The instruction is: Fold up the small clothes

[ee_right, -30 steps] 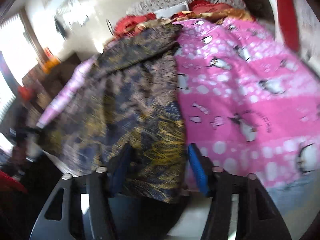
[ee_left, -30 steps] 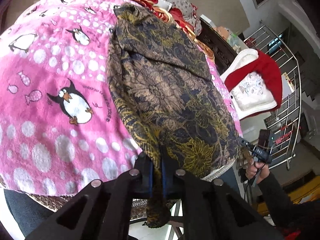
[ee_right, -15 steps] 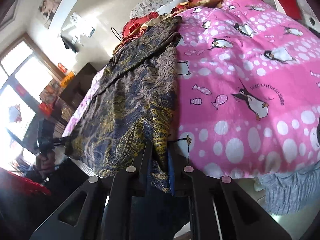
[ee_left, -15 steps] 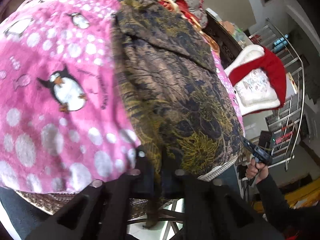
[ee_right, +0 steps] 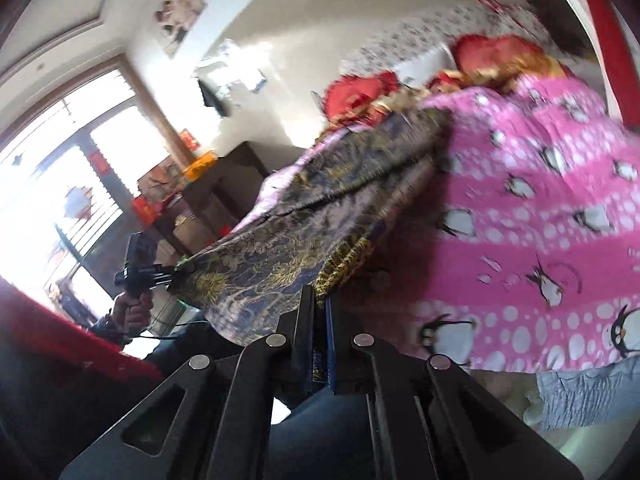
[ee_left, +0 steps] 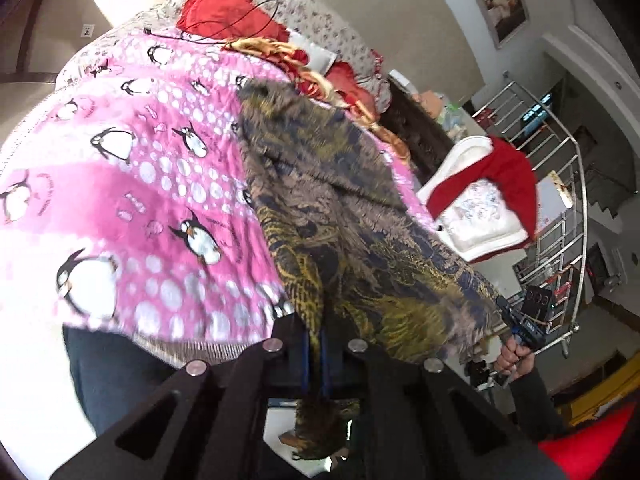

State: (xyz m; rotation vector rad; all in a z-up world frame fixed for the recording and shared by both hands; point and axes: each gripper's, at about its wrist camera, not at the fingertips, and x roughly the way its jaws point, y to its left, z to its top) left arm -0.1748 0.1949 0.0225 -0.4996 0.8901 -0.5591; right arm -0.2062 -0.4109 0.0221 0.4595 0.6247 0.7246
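A dark blue and gold patterned garment lies stretched along the pink penguin blanket, its near hem lifted off the bed. My left gripper is shut on the hem's left corner, with a flap of cloth hanging below the jaws. In the right wrist view the same garment rises from the blanket, and my right gripper is shut on the hem's other corner. Each view shows the other gripper held in a hand at the cloth's far corner.
Red and floral pillows pile up at the head of the bed. A metal drying rack with red and white cloth stands beside the bed. A dark cabinet and a bright window lie on the other side.
The right jaws, open around the hem a second ago, closed on it. Both grippers then rose, lifting the near edge of the garment off the blanket.
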